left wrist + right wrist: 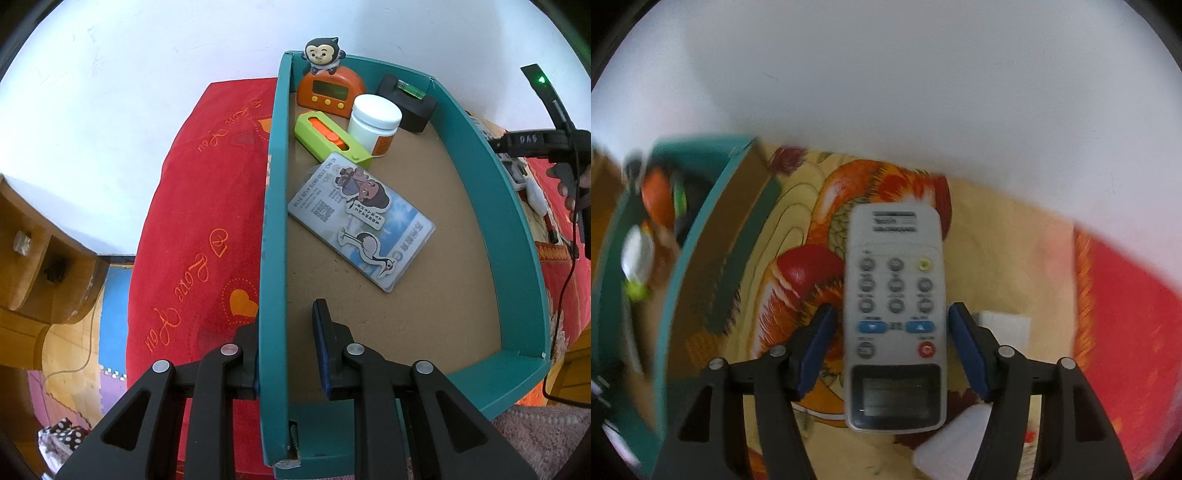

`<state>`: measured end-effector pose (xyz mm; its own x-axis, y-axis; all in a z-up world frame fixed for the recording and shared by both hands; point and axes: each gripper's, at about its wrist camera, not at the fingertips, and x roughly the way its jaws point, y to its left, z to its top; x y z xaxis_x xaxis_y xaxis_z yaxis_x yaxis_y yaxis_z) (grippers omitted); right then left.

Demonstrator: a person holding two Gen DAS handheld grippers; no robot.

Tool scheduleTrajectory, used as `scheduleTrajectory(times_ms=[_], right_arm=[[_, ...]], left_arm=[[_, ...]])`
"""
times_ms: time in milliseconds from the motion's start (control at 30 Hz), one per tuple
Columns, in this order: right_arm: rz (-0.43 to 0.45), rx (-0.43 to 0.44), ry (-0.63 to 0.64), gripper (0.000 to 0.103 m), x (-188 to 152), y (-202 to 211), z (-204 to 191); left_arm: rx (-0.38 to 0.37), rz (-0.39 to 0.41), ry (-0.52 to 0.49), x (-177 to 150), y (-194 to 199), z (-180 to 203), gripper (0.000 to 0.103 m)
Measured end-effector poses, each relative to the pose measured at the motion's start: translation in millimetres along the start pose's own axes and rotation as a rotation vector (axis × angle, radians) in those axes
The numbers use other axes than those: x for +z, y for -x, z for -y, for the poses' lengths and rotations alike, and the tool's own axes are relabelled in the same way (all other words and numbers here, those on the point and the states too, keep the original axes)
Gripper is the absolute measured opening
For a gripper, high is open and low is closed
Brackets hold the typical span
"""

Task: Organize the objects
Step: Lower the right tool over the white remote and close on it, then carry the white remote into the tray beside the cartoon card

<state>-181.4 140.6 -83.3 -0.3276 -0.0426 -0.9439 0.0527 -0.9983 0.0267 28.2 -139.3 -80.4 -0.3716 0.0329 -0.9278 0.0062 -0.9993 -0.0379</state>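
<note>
- my left hand-held gripper [285, 325] is clamped tight on the side wall of the teal box [517, 236].
- my right hand-held gripper [892, 325] stands half wide around the grey remote [895, 314] on the patterned cloth [1015, 258], pads just beside its edges; whether they touch, i cannot tell.

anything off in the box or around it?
Teal box has a torn, frayed near corner. Inside, the card lies askew and the green case overlaps its edge. The remote is outside the box.
</note>
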Motion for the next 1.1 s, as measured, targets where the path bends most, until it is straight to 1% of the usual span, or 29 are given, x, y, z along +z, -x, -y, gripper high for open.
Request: scheduleTrajectory(times_ms=[33,100,233,267,333,367,500,633,800,967,1100], right_arm=[[0.006,0.02,-0.029,0.063,1,1,4],[0.007,0.035,-0.035,0.063,0,2,5],[0.009,-0.016,0.037,0.065,-4,1,-10],[0.01,-0.014,0.029,0.065,-3,1,-12],[0.003,-0.02,0.016,0.062,-1,1,-14],[0.004,-0.021,0.012,0.054,-1,1,-15],[-0.006,-0.02,0.005,0.054,0,2,-18],[0.003,0.053,-0.082,0.054,-3,11,-15],[0.04,0.084,-0.098,0.054,-9,34,-26],[0.072,0.108,-0.099,0.054,-17,61,-49],[0.108,0.145,-0.094,0.054,-18,85,-76]], left_arm=[[0.0,0.001,-0.001,0,0,0,0.021],[0.0,0.001,-0.002,0,0,0,0.021],[-0.001,0.0,0.0,0,1,0,0.021],[0.0,0.0,-0.001,-1,1,0,0.021],[-0.001,0.0,0.0,0,1,0,0.021],[-0.001,0.0,-0.001,-1,1,0,0.021],[-0.002,0.0,0.001,-1,1,0,0.021],[-0.002,0.0,0.001,-1,1,0,0.021],[-0.002,0.0,0.001,-1,1,0,0.021],[-0.003,-0.001,0.001,-1,1,0,0.021],[-0.002,-0.002,-0.006,-2,2,0,0.021]])
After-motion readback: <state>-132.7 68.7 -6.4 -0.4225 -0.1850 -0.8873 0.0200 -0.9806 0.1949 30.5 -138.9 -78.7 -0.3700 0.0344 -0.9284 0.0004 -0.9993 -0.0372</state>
